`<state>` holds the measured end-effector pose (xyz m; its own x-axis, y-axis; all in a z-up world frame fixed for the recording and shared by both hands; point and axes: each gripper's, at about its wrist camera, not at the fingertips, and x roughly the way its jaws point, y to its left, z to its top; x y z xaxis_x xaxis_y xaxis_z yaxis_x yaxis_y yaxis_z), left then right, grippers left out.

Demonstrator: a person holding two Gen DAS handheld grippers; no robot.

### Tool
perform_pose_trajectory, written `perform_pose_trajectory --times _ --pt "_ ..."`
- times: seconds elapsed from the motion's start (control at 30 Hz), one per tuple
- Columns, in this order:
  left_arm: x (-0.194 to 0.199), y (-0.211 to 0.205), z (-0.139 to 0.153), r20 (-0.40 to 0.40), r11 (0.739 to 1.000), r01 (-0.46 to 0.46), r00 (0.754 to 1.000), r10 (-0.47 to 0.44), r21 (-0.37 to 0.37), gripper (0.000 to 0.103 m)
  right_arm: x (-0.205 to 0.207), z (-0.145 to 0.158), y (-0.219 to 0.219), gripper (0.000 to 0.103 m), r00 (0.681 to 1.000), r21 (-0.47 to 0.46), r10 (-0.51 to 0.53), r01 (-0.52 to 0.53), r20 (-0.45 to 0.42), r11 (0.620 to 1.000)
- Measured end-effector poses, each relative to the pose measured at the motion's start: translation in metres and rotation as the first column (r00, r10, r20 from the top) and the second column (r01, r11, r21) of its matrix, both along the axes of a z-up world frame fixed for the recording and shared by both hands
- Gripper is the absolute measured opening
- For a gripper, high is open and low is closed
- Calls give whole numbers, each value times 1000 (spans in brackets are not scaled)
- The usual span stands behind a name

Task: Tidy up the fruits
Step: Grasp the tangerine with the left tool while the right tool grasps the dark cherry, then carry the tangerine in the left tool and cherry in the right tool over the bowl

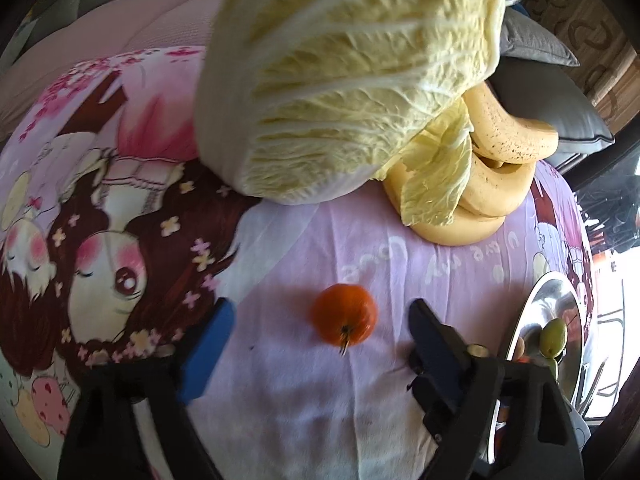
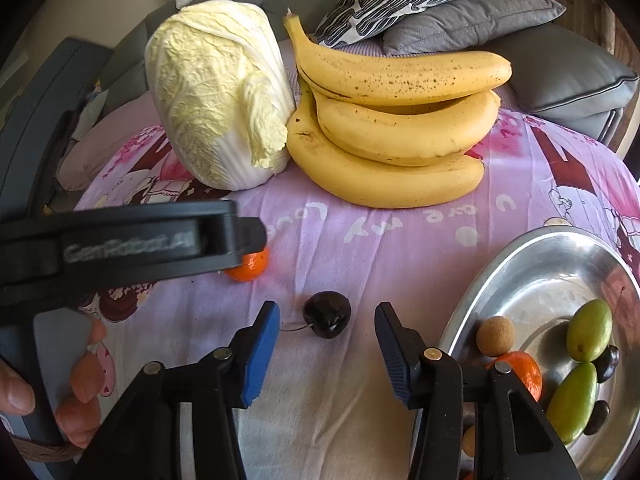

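Metal plate [image 2: 532, 276] already holds several fruits; beside it, spread left gripper [image 1: 320, 332] straddles a tangerine [image 1: 344, 319], spread right gripper [image 2: 327, 328] a cherry [image 2: 326, 314].

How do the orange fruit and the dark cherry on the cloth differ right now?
The tangerine is bright orange and larger; the cherry is near-black and smaller. The tangerine has a short stub, the cherry a long thin stem. The tangerine lies between the left gripper fingers, the cherry between the right gripper fingers. Neither is gripped yet.
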<state>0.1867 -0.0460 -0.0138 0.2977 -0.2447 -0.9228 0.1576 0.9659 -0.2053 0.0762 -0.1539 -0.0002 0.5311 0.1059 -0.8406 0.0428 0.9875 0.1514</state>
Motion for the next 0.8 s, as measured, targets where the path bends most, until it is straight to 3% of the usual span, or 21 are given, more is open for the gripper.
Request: perform_pose_trajectory --times 0.13,0.2,0.3,0.47,0.7,0.8 --pt "8 -9 -9 -16 1000 23 1000 -24 -8 69 6 -7 3 52 1000 -9 10 -10 -18 1000" --pt "11 -11 -15 -29 1000 27 999 -27 -4 52 8 -12 6 52 999 -22 16 -17 -31 1000" --pt "11 -10 -18 -32 1000 18 999 -18 -6 38 10 -17 7 49 999 -12 16 -17 -37 1000" --pt "12 -6 -18 -28 1000 11 1000 -11 -9 38 11 -19 9 31 999 4 20 -20 -35 1000" --pt "0 0 -18 -20 1000 9 1000 -9 -7 38 7 -16 6 30 1000 27 21 -20 -23 999" --pt "-13 10 -5 -7 1000 13 1000 -13 -27 38 1 -8 3 30 1000 34 15 -15 1 999"
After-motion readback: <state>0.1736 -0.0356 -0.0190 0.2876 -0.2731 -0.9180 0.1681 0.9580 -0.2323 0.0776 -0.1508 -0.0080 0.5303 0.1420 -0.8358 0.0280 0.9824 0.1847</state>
